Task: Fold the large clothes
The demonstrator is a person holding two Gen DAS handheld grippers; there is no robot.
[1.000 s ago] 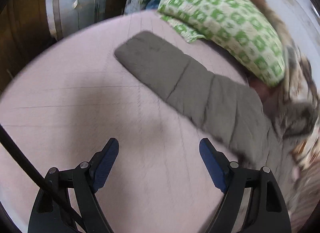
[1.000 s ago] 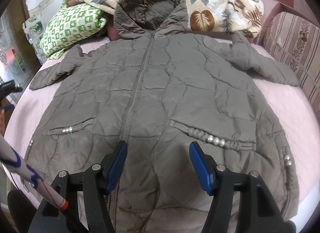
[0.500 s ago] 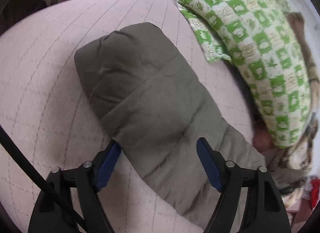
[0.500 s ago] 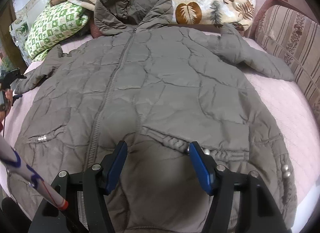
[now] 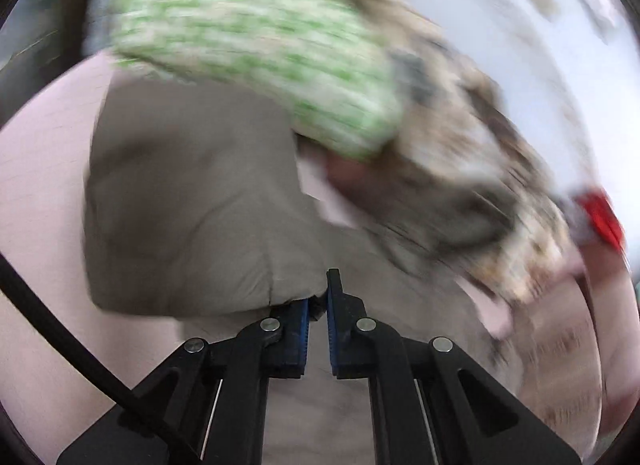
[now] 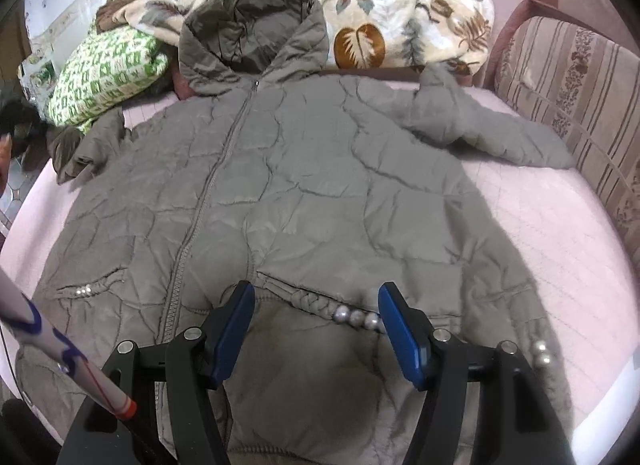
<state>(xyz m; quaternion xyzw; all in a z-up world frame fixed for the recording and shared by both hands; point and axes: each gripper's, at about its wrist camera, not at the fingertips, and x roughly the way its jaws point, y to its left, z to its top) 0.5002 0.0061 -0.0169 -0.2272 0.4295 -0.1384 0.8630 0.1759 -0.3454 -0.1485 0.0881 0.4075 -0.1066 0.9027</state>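
Note:
A large grey-brown quilted hooded coat [image 6: 312, 193] lies face up on a pink bed, zipper closed, hood at the far end. Its right sleeve [image 6: 492, 133] stretches out flat. Its left sleeve [image 6: 88, 145] is bunched up at the far left. My left gripper [image 5: 316, 309] is shut on the edge of that left sleeve [image 5: 188, 205], which fills the left wrist view, blurred. My right gripper [image 6: 316, 325] is open and empty just above the coat's lower front, near the beaded pocket [image 6: 356, 317].
A green-and-white checked pillow [image 6: 104, 73] and a leaf-print blanket [image 6: 384, 25] lie at the head of the bed. A striped sofa arm [image 6: 576, 77] runs along the right. The pink mattress [image 6: 552, 233] shows beside the coat.
My left gripper has closed on the left sleeve and is moving it, blurring the view. The sleeve now looks bunched. My right gripper has moved lower and closer over the coat.

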